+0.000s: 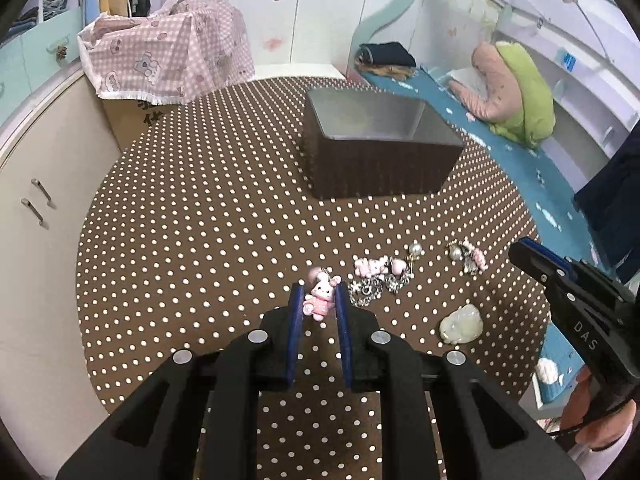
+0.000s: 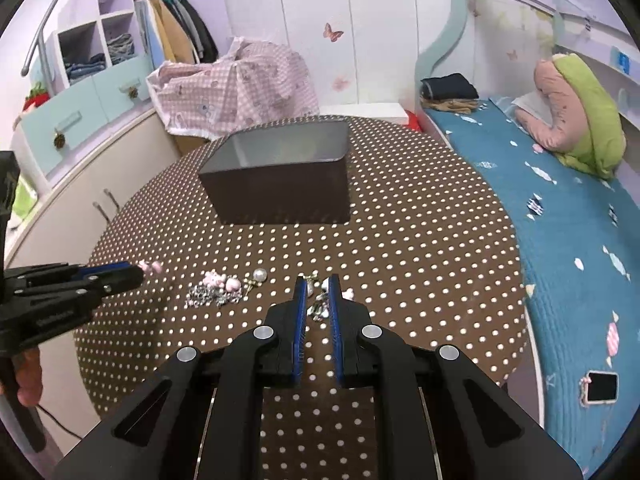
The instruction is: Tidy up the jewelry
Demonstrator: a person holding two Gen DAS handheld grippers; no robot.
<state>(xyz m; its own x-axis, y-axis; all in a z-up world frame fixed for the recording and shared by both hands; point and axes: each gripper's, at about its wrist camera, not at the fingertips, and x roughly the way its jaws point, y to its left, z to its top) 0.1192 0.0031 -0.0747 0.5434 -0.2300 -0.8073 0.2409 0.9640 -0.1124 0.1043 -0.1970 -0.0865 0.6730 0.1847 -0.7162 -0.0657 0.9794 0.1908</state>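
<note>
Your left gripper (image 1: 319,300) sits low in the centre of its view, its blue pads narrowed around the pink bunny charm (image 1: 320,294), which appears gripped between them. Your right gripper (image 2: 318,292) is also narrow, its tips straddling a small pearl-and-pink cluster (image 2: 320,304) on the dotted cloth (image 2: 420,260) (whether the pads actually pinch it, you cannot tell from here). Between the two grippers lies a heap of silver chain with pink charms (image 1: 376,276), and a pearl earring (image 1: 415,251) just right of it. A pale jade pendant (image 1: 461,324) rests lower right in the left view. The dark box (image 1: 376,152) stands open toward the upper centre, well apart from the jewelry.
</note>
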